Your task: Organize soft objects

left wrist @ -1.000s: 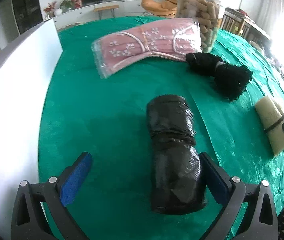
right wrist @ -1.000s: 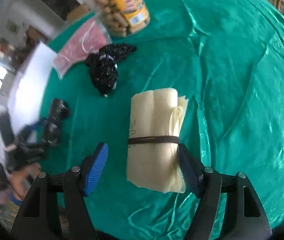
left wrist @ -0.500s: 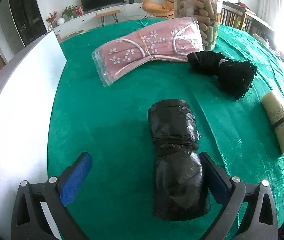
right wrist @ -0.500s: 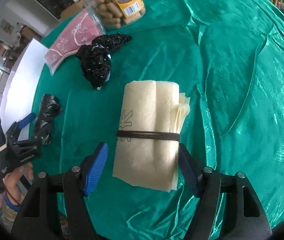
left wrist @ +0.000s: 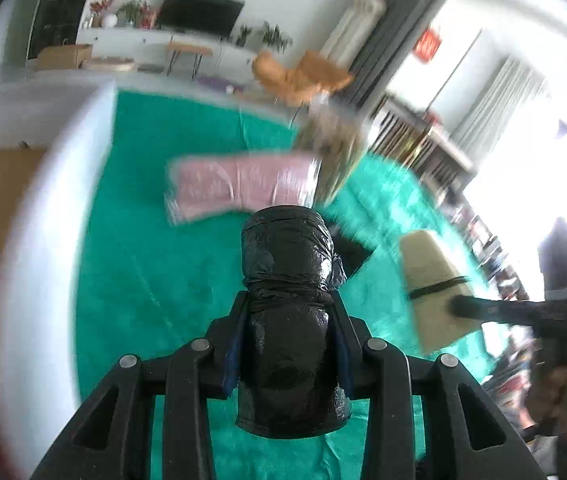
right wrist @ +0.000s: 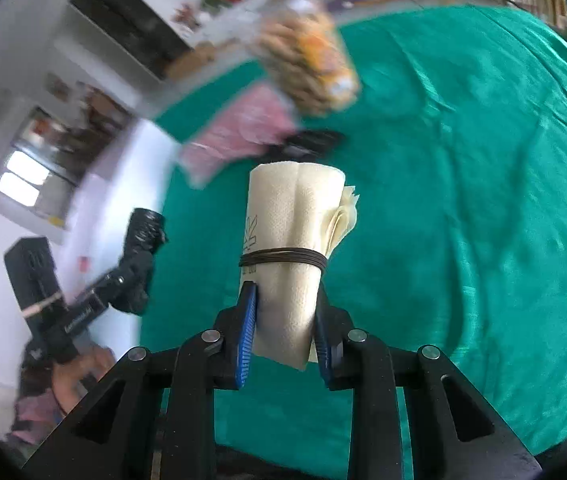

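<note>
Nearest, left tool closing on a black plastic-wrapped roll with pads pressed to its sides, right tool closing likewise on a cream paper roll bound by a dark band, both rolls raised off the surface. Beyond, green cloth over the surface, white board along its left edge, pink packet and blurred snack jar far. Farthest, TV, plants, orange chair, bright windows right.

Motion blur smears the pink packet and the snack jar, while the black roll hides most of the dark bundle behind it.
</note>
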### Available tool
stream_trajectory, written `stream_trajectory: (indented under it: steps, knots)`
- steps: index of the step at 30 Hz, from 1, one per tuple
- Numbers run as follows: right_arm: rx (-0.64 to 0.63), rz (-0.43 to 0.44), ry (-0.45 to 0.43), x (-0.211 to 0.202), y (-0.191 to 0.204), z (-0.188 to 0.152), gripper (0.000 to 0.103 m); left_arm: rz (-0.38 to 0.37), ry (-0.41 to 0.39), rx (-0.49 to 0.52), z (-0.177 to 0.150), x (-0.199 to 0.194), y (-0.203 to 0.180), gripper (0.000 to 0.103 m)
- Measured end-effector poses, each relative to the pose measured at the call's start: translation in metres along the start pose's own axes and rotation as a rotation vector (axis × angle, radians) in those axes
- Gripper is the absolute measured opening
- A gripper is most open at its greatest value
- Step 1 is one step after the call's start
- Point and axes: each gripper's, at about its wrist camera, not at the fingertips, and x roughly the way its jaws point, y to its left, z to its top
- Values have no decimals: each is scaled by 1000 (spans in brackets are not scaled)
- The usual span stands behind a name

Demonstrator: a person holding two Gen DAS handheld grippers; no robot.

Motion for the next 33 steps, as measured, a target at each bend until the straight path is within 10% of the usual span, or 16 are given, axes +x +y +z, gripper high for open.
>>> stream_trajectory:
  steps: [3, 8, 12, 15, 20, 27, 33]
  knots:
    - [-69, 118, -10, 4, 60, 7, 28, 66, -95, 13, 16, -63, 18, 37]
    - [-191, 350, 56, 51, 185, 9, 28, 383, -178, -20, 26, -151, 89, 39]
    - [-273, 405, 140, 110, 262, -5, 48, 700, -138, -115, 11, -183, 158, 101]
    - [-310, 362, 182, 144, 285, -20, 71, 768, -96, -194, -6, -191, 192, 101]
    - [-386, 151, 31, 132, 242, -32, 71, 729, -180, -267, -26, -207, 190, 101]
    - [-400, -480, -152, 115, 91, -47, 73, 465, -269, -159, -6, -176, 108, 101]
    - [-225, -640, -179, 91, -3, -66, 73, 195, -133, 69, 3, -94, -9, 101]
